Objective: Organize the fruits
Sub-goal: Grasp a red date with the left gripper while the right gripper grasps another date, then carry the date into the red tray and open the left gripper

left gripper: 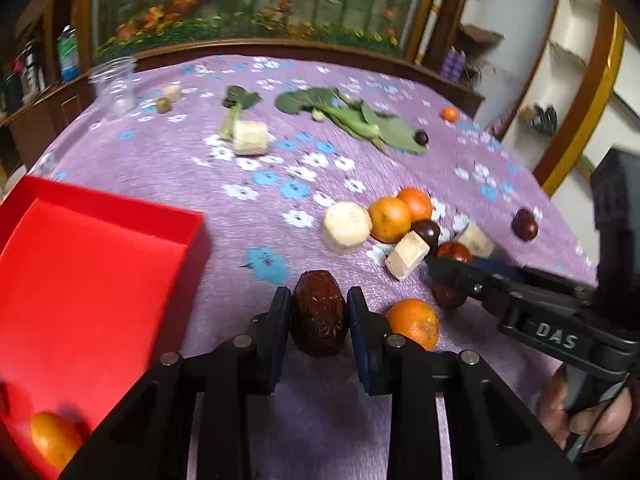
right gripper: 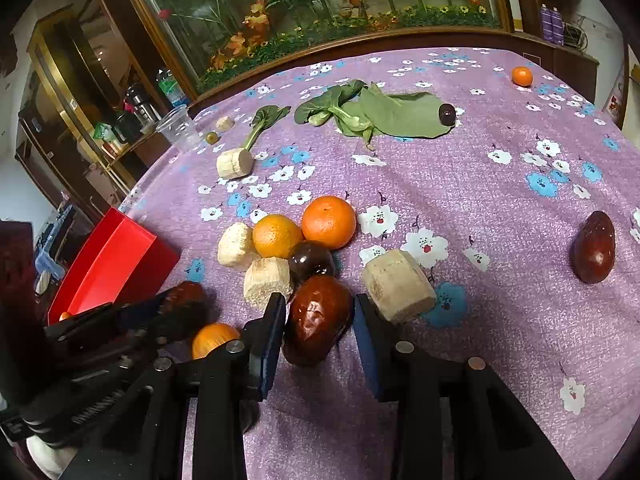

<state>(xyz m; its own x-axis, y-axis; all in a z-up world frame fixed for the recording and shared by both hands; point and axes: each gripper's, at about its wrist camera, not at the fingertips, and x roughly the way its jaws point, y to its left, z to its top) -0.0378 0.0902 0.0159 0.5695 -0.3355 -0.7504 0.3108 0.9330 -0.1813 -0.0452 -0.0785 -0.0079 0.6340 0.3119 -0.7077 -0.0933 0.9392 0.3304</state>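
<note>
Dates: my left gripper (left gripper: 319,312) clamps one date (left gripper: 319,314); right gripper (right gripper: 319,322), fingers apart, straddles another date (right gripper: 316,318); close squarely.

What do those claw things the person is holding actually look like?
Both are matte black plastic tools. The left claw and right claw each have two flat fingers faced with dark blue pads, joined by angular black linkage bars with round silver pins. The right one's side bears white letters "DAS". A bare hand grips its handle; no cables show.
</note>
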